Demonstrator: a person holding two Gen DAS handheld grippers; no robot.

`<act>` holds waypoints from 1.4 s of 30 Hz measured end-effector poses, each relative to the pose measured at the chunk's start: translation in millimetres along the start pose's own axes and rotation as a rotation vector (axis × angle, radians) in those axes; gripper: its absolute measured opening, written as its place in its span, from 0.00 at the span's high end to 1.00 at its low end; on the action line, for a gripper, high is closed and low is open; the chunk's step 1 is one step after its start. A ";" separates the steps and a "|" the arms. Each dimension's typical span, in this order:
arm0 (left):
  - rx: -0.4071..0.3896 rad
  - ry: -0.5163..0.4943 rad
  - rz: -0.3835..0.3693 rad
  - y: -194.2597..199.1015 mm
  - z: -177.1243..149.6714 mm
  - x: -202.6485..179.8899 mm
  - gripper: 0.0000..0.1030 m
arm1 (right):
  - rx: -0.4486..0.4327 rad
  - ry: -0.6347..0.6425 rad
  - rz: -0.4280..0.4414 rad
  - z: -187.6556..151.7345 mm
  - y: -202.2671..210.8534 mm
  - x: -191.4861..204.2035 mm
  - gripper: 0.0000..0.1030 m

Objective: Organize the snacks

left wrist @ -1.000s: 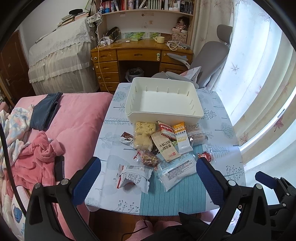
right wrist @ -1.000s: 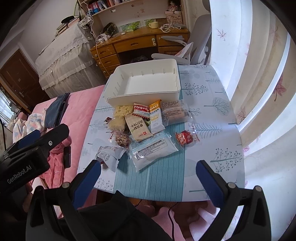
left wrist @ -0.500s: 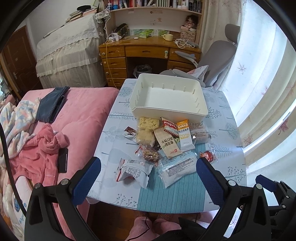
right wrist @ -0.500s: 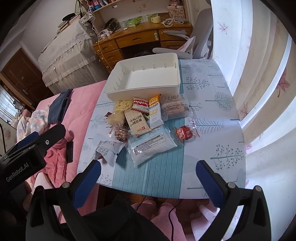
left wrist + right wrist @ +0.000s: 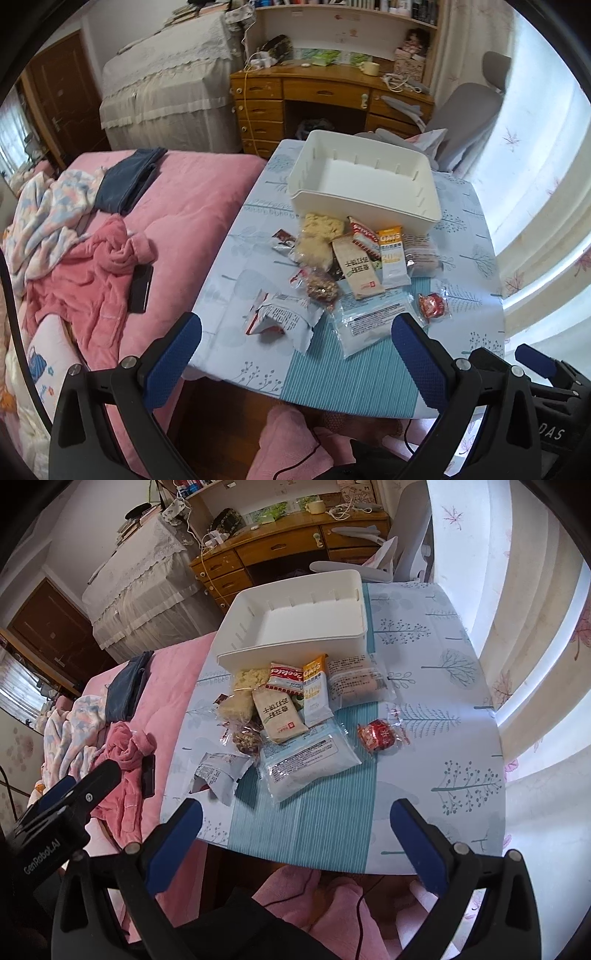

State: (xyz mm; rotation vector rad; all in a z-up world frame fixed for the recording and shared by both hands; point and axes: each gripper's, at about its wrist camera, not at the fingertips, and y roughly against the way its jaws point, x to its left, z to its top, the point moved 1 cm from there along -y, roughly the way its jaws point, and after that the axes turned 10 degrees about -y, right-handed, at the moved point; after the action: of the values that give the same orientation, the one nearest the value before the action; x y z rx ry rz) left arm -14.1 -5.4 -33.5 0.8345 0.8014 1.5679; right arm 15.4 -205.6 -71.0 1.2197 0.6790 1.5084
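Two claws, one in each of my hands, hover above the near edge of the table [image 5: 476, 218], both spread wide and holding nothing. My left claw [image 5: 295, 354] has drifted left and turned over the last second, so the pink bed [image 5: 177, 206] now fills more of its view; my right claw [image 5: 295, 834] has crept closer to the pile. I judge nothing is sorted yet and I am only lining up a first pick.

Snacks lie in a loose heap at the table's middle, just before the empty white bin [image 5: 364, 177], which sits at the far edge. Nearest me are a crumpled white pouch [image 5: 282, 319] and a flat clear pack [image 5: 373, 319]. A small red sweet [image 5: 380, 734] lies apart toward the right edge. Touching the bin's front wall are a cookie bag [image 5: 286, 677] and an oat bar [image 5: 316, 690], with a tan packet [image 5: 279, 716] overlapping them.

A pale cloth printed with trees, with a teal striped panel, covers the table. Beyond it stand a wooden desk [image 5: 325, 92], a grey chair [image 5: 472, 107] and sheer curtains on the right.
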 end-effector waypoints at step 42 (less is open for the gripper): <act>0.363 -0.228 -0.284 -256.0 107.8 16.3 0.03 | 0.311 -0.915 -0.125 9.7 -202.7 -34.8 0.02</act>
State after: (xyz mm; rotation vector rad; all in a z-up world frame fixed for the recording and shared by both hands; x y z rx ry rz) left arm 205.8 51.8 -194.1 1.0861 1.0031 1.0703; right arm 96.1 -177.8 -258.4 1.8649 0.3494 0.6138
